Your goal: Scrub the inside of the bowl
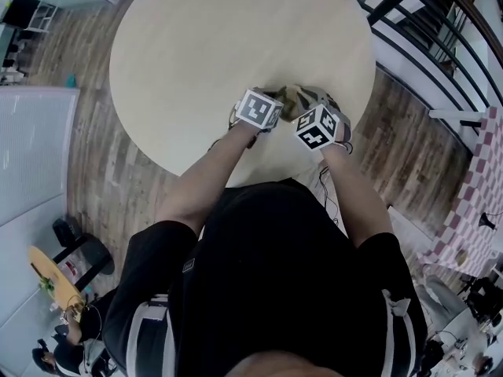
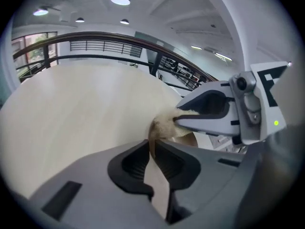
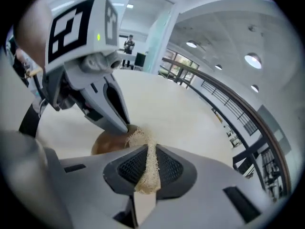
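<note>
Nearest of all, the person's black-shirted torso (image 1: 291,289) gives way to the left forearm (image 1: 208,175) and right forearm (image 1: 354,195), both reaching toward the brown round bowl (image 1: 305,95). On the near-left side of that bowl, the left tool (image 2: 151,144) is clamped on its thin rim, with the brown wall pinched between the two dark pads. On the bowl's near-right side, the right tool (image 3: 147,149) is closed tight on a beige fibrous scrub pad (image 3: 148,168). The pad's frayed end sticks out past the fingertips and hangs over the bowl's brown inside, just beside the left tool's tips. The bowl stands on the round pale wooden counter (image 1: 220,45), close to its near edge, and most of the top stretches away beyond the bowl. Further out from the bowl, a wood-plank floor (image 1: 102,155) rings the counter, and a dark metal railing (image 1: 397,0) runs along the far right
</note>
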{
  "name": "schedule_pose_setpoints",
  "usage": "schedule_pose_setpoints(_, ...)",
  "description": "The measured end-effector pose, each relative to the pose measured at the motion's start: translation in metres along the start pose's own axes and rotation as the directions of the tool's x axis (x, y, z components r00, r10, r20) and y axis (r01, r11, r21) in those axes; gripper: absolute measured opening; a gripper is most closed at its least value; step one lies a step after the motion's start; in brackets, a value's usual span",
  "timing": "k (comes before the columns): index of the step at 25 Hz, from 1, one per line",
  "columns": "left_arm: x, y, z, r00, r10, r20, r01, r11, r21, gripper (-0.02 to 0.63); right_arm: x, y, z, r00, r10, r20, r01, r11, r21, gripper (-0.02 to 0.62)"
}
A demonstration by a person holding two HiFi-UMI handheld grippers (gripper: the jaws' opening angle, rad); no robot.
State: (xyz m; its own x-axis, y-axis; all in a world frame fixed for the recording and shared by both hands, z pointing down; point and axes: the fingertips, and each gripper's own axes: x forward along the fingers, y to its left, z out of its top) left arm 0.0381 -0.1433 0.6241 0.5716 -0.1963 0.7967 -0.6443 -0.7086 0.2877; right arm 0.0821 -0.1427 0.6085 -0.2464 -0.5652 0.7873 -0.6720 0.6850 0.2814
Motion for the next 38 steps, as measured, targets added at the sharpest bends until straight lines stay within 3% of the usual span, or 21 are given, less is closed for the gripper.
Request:
schedule_pose_setpoints(3, 0.000, 0.003, -0.003, 0.999, 0.044, -0.015, -0.044, 0.998, -0.033, 0.032, -0.023, -0.012, 0.007, 0.998, 0.003, 0.068, -0.008, 0.998, 0.069, 0.060)
schedule_pose_setpoints(5, 0.004, 0.003, -0.009, 0.999, 0.043, -0.029, -0.044, 0.998, -0.040, 0.028, -0.040, -0.010, 0.013, 0.995, 0.029, 0.098, -0.034, 0.998, 0.046, 0.060)
schedule_pose_setpoints(8, 0.008, 0.008, -0.012, 0.998, 0.061, -0.021, -0.062, 0.997, -0.048, 0.026, -0.052, 0.021, 0.016, 0.987, 0.147, 0.070, -0.138, 0.984, -0.115, 0.060)
schedule_pose_setpoints(10, 0.008, 0.007, -0.014, 0.998, 0.061, -0.031, -0.063, 0.997, -0.055, 0.026, -0.046, 0.049, 0.004, 0.975, 0.221, -0.016, -0.219, 0.945, -0.243, 0.060)
schedule_pose_setpoints(12, 0.008, 0.003, -0.013, 0.998, 0.052, -0.031, -0.054, 0.997, -0.046, 0.026, -0.033, 0.070, -0.012, 0.961, 0.259, -0.101, -0.278, 0.909, -0.311, 0.060)
schedule_pose_setpoints(17, 0.007, 0.000, -0.018, 0.997, 0.078, -0.030, -0.077, 0.997, 0.022, 0.026, -0.004, 0.078, -0.027, 0.953, 0.214, -0.213, -0.285, 0.869, -0.404, 0.060)
schedule_pose_setpoints(20, 0.005, -0.003, -0.027, 0.998, 0.061, -0.017, -0.061, 0.998, 0.012, 0.028, 0.013, 0.071, -0.036, 0.960, 0.158, -0.233, -0.246, 0.872, -0.423, 0.060)
schedule_pose_setpoints(24, -0.003, -0.007, -0.032, 0.999, 0.029, 0.016, -0.028, 0.998, -0.055, 0.043, 0.022, 0.050, -0.025, 0.983, 0.085, -0.162, -0.137, 0.928, -0.346, 0.060)
schedule_pose_setpoints(29, -0.011, -0.007, -0.035, 0.996, 0.054, 0.075, -0.038, 0.980, -0.193, 0.052, 0.020, 0.031, -0.007, 0.994, 0.099, -0.048, -0.102, 0.992, -0.079, 0.060)
schedule_pose_setpoints(31, -0.014, 0.000, -0.029, 0.991, 0.085, 0.103, -0.058, 0.969, -0.242, 0.047, 0.012, 0.019, 0.005, 0.994, 0.101, 0.048, -0.104, 0.992, 0.066, 0.060)
schedule_pose_setpoints(34, -0.017, 0.007, -0.024, 0.987, 0.112, 0.115, -0.073, 0.953, -0.294, 0.041, -0.009, -0.004, 0.017, 0.983, 0.076, 0.170, -0.115, 0.965, 0.235, 0.060)
schedule_pose_setpoints(36, -0.015, 0.009, -0.026, 0.988, 0.115, 0.104, -0.077, 0.947, -0.312, 0.030, -0.026, -0.011, 0.025, 0.978, 0.068, 0.200, -0.113, 0.968, 0.222, 0.060)
schedule_pose_setpoints(38, -0.013, 0.011, -0.028, 0.988, 0.118, 0.096, -0.082, 0.943, -0.322, 0.023, -0.037, 0.000, 0.030, 0.977, 0.122, 0.177, -0.141, 0.984, 0.104, 0.060)
